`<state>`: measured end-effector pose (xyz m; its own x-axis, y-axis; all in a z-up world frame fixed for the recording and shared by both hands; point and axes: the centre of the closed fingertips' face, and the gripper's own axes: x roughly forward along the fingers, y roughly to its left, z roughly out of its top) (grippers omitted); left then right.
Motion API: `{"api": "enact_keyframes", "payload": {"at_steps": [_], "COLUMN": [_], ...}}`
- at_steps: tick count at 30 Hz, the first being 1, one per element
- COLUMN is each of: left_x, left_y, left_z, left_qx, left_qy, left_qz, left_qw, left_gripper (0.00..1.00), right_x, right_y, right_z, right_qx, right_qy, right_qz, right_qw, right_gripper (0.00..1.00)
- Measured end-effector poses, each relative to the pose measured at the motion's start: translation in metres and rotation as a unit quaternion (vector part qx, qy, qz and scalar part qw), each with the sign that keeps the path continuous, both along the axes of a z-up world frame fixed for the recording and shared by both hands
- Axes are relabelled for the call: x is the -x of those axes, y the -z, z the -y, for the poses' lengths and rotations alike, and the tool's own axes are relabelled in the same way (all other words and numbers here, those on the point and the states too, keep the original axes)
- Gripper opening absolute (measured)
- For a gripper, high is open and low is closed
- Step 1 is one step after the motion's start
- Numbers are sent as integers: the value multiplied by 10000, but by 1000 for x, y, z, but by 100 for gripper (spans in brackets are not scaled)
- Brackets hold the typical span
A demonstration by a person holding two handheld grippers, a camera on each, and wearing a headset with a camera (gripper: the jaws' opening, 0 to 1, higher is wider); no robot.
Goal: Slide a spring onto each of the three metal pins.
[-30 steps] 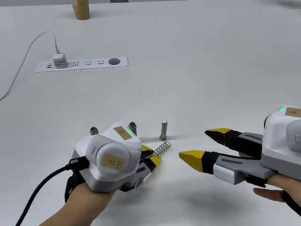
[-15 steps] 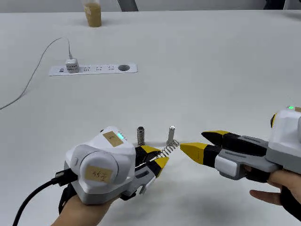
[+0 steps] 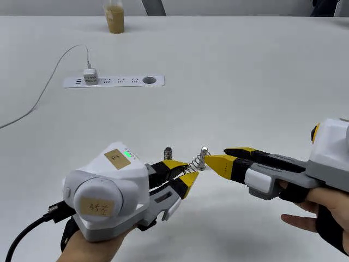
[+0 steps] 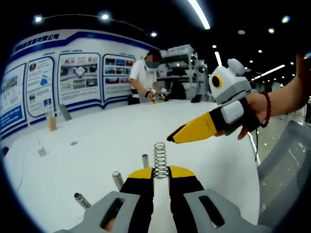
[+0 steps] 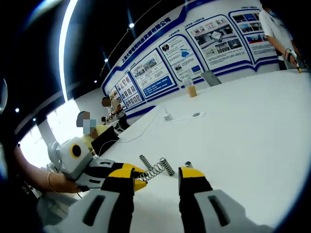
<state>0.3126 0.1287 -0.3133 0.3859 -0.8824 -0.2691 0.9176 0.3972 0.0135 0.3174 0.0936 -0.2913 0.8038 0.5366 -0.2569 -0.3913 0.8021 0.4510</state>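
1. The left gripper (image 4: 161,173) is clenched on the spring (image 4: 160,158), held above the table (image 3: 245,82).
2. The spring's free end lies just beside the bare pin (image 3: 204,153).
3. The right gripper (image 5: 163,177) is near, with its jaws apart and empty.
4. Two sprung pins (image 4: 116,179) stand beside the bare one.

Near me, my left gripper (image 3: 187,171) pinches a spring (image 3: 193,165) that slants up and right, its far end at the top of a bare pin (image 3: 204,155). My right gripper (image 3: 217,155) sits just right of that pin, jaws apart. A spring-covered pin (image 3: 168,153) stands just left, and a power strip (image 3: 114,81) lies far left.
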Motion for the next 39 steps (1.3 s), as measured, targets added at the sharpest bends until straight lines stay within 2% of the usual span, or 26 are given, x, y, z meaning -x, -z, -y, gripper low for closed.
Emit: {"api": "enact_keyframes", "payload": {"at_steps": [7, 17, 25, 28, 39], "left_x": [2, 6, 8, 8, 6], "left_y": [-10, -16, -23, -27, -31], "left_z": [-3, -4, -5, -5, -6], "left_qx": [232, 388, 551, 663, 726], "left_qy": [21, 35, 58, 57, -29], "left_qz": [24, 60, 17, -39, -98], "left_qw": [9997, 9992, 9985, 9978, 9973], "left_gripper": [11, 11, 11, 11, 11], "right_x": [0, -2, -4, -4, -4], "right_y": [1, -3, -12, -16, -25], "right_z": [-11, -20, -26, -26, -32], "right_qx": [-360, -713, -879, -1065, -1293], "right_qy": [-51, -80, -54, -47, -215], "right_qz": [-144, -214, -139, -155, -14], "right_qw": [9992, 9972, 9960, 9942, 9914], "right_gripper": [31, 25, 17, 16, 12]}}
